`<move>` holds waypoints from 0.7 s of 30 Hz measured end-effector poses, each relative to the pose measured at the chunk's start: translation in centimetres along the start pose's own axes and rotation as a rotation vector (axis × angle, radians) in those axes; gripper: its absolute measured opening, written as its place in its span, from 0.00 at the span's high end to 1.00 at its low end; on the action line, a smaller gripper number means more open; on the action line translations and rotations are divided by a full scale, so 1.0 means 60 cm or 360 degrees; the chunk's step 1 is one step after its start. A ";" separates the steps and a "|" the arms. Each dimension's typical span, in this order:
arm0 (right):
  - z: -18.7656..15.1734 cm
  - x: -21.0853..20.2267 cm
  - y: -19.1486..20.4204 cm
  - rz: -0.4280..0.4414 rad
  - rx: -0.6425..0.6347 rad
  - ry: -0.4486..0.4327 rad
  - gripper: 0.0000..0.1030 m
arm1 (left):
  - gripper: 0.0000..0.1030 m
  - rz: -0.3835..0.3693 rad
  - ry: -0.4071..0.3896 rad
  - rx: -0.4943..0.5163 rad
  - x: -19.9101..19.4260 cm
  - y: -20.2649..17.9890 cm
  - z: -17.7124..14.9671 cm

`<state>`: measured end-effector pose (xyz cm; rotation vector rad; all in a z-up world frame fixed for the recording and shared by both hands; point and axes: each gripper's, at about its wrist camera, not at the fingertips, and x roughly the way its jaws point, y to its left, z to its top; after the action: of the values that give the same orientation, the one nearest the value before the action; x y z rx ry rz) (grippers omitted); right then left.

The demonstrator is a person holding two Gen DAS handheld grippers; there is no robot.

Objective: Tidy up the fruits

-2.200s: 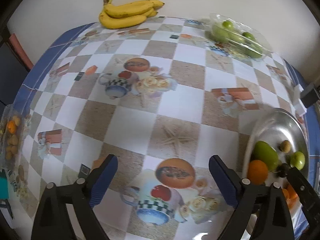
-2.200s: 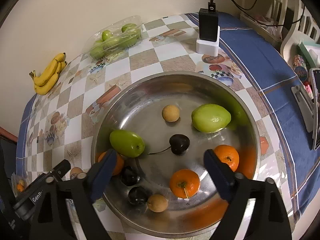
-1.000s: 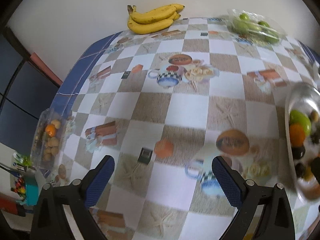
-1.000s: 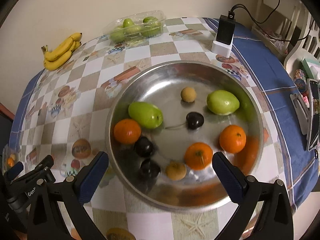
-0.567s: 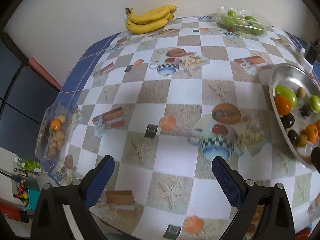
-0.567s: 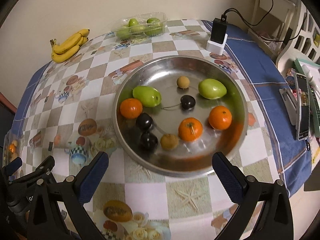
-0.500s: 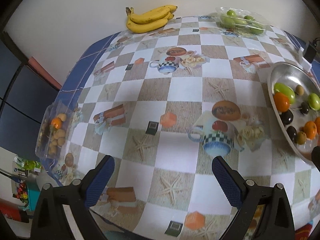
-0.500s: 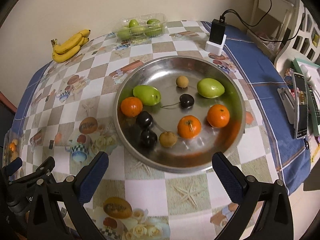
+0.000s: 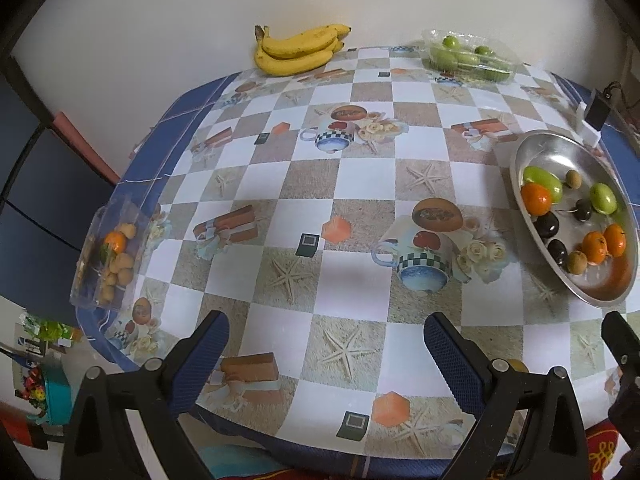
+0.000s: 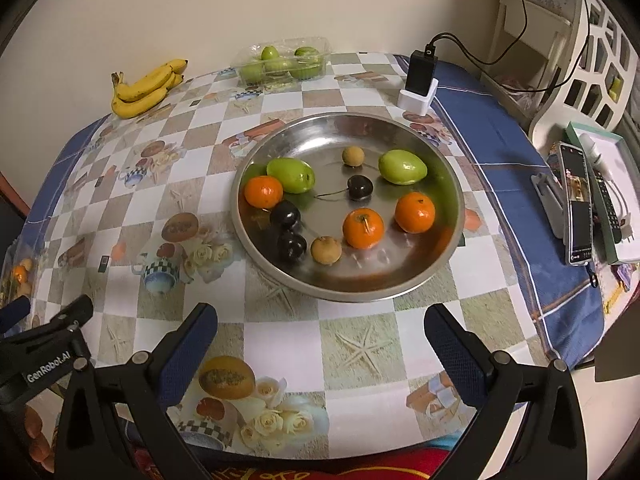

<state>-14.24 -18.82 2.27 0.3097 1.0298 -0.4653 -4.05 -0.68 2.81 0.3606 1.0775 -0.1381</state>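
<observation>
- The table (image 10: 360,344), covered in a checkered printed cloth, carries everything.
- A round steel bowl (image 10: 448,256) sits right of the table's centre. It holds three oranges (image 10: 363,228), two green fruits (image 10: 291,175), three dark cherries (image 10: 360,187) and two small tan fruits (image 10: 326,250), all loose and mostly apart.
- A clear plastic tray (image 10: 285,62) at the far edge, by the wall, holds more green fruits.
- A bunch of bananas (image 9: 298,50) lies bare on the cloth at the far edge, well apart from that tray.
- A second clear container (image 9: 106,258) at the table's left edge holds small tan fruits and one orange one.
- The left gripper (image 9: 326,350) hangs over the near edge with jaws spread wide, holding nothing.
- The right gripper (image 10: 320,340) hangs just short of the bowl, likewise wide and empty.
</observation>
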 end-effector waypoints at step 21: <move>-0.007 -0.002 -0.011 -0.0059 0.0069 -0.0010 0.00 | 0.03 -0.0037 0.0024 -0.0082 0.004 0.017 -0.003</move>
<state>-14.94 -19.19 2.17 0.3280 1.0220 -0.5220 -3.79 0.36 2.73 0.3032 1.0986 -0.1279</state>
